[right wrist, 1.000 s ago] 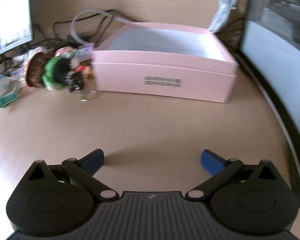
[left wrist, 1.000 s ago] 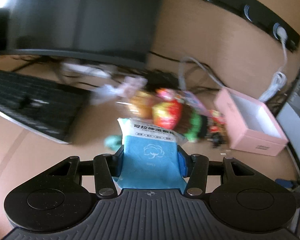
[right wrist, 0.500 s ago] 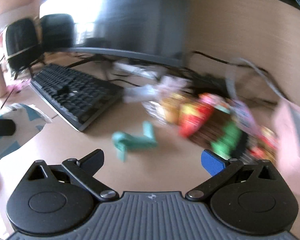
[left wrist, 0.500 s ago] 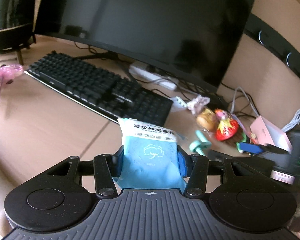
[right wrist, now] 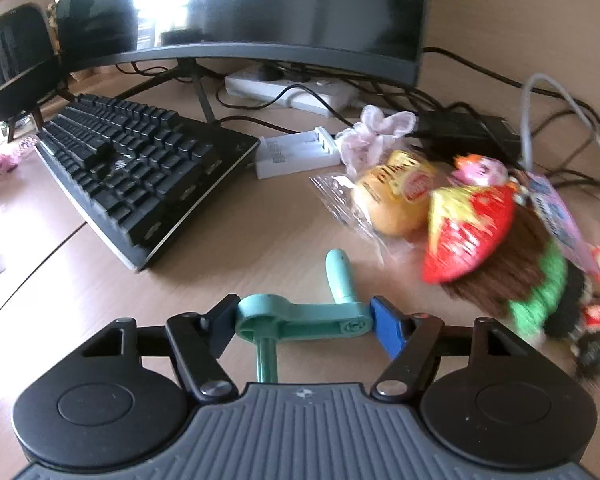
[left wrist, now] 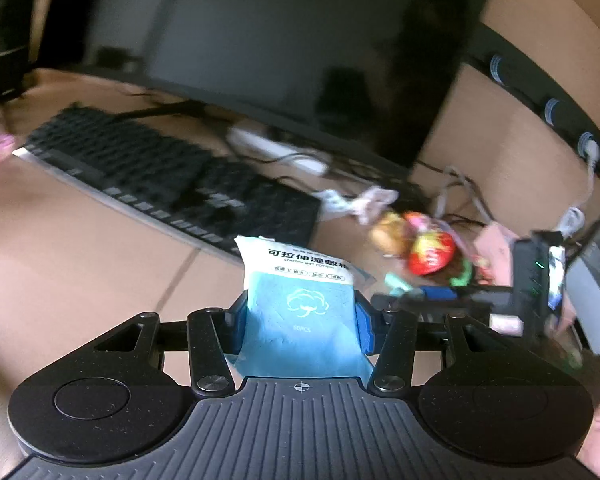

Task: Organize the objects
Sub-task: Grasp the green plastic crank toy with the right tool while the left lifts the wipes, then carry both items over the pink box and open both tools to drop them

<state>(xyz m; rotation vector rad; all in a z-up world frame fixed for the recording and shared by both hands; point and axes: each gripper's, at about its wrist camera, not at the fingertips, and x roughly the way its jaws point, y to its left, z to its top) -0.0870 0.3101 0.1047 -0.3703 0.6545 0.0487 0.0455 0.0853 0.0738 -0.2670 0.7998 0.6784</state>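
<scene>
- the left gripper (left wrist: 301, 318) pinches a blue packet of wet cotton pads (left wrist: 300, 300) from both sides, pads pressed into its lower half, the printed top sticking up free; a side grip low on a soft pack likely keeps it from flopping while carried
- the right gripper (right wrist: 301, 322) has just been closing its jaws around a green crank-shaped piece (right wrist: 300, 318) lying on the desk (right wrist: 260, 240); the pads sit at its two ends and look to be touching, so i judge it gripped lengthwise, across its longest span
- its round knob points to 12 o'clock and its thin shaft to 6 o'clock, under the gripper body; both would stay clear of the pads that way
- snack bags (right wrist: 439, 208) and a crocheted toy (right wrist: 539, 288) lie heaped at 2 o'clock from the crank, just beside it, probably waiting their turn to be sorted
- the keyboard (right wrist: 140, 168) sits at 10 o'clock, well apart
- a pink box (left wrist: 495, 244) shows at 3 o'clock in the left view, a likely container for the loose items
</scene>
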